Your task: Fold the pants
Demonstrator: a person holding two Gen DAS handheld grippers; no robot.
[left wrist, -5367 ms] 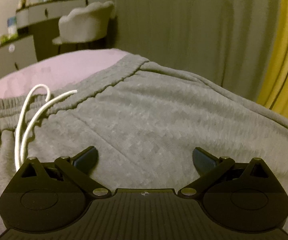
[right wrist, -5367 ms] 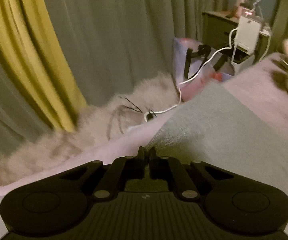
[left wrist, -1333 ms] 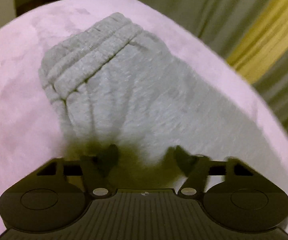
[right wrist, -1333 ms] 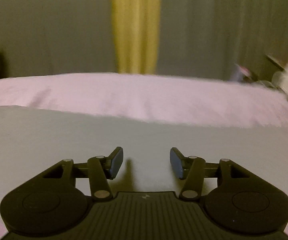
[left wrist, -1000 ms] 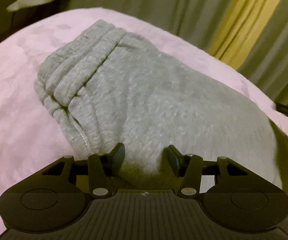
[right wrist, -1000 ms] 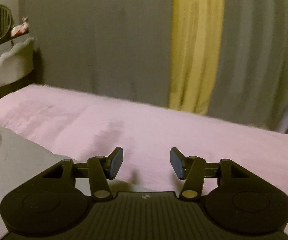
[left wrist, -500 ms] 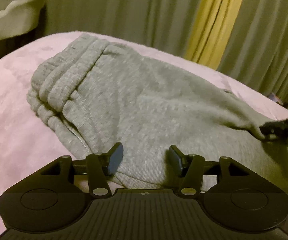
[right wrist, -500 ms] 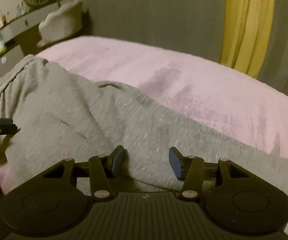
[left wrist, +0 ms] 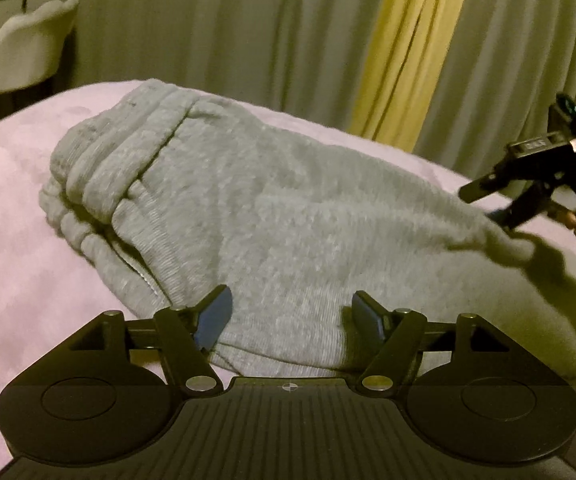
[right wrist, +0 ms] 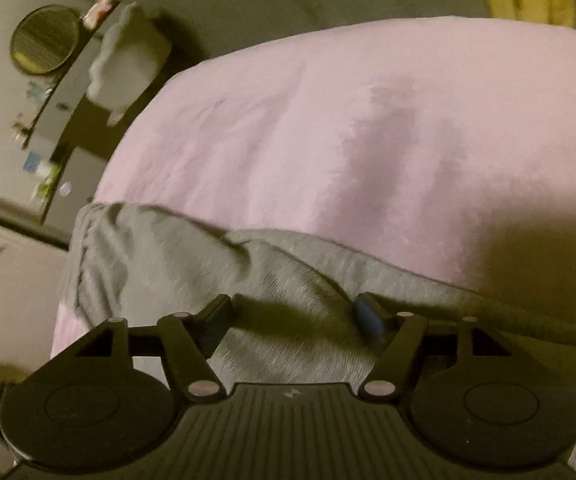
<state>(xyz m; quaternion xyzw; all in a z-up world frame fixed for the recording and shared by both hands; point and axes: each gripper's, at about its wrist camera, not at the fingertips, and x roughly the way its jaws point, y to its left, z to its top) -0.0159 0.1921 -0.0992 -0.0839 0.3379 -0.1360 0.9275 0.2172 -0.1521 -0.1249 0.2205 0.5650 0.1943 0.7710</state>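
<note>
Pants (left wrist: 288,216), grey, folded on the pink bed (left wrist: 16,208); left hand-held gripper (left wrist: 289,312) and right hand-held gripper (right wrist: 291,316) both opening over the cloth, pads clear.

Grey pants (right wrist: 176,264), pink bedspread (right wrist: 367,128), jaws opening

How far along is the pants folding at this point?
Done: the grey pants lie folded over on the pink bed cover, the waistband stacked in layers. In hand: the left tool and right tool are both opening, with fabric lying between their pads but not pinched. Left: at most another fold; the far end is out of view.
</note>
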